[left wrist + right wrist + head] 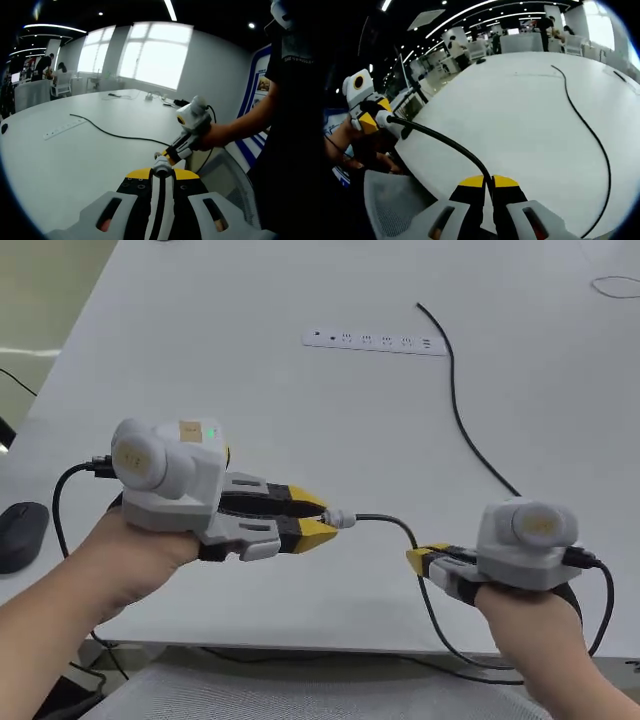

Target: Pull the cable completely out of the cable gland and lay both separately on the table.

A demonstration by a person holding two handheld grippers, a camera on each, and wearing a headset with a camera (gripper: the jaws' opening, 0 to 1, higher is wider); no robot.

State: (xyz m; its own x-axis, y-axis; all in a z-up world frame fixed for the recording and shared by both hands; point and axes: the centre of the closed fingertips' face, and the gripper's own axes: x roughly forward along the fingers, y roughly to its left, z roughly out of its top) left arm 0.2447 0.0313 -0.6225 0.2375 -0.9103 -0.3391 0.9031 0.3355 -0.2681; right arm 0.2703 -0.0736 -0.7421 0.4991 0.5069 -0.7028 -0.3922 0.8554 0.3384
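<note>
Looking down over the white bench (300, 390), I have both claws held at its near edge, tips facing each other and a short gap apart.

The left claw (322, 518) sits in the person's hand over the edge of the bench. Its yellow-tipped jaws are clamped on the pale grey cable gland (340, 519), which pokes out just past the tips towards the other claw. In the left gripper view the gland sits squarely between the two yellow tips.

The right claw (418, 558) is lower and closer to the person. Its jaws are closed together on the black cable (395, 520).

Well beyond both claws a white power strip (375, 341) lies flat on the bench. Its own black cord (460, 410) snakes from the strip's end down towards the right claw's side, and I cannot tell where it ends. A dark mouse (20, 535) rests on the bench just outside the left claw's hand.

The cable leaves the gland's nose, arches across the gap to the right claw's tips, and hangs past them below the bench edge. One end of it sits inside the gland. Neither piece lies on the bench.
</note>
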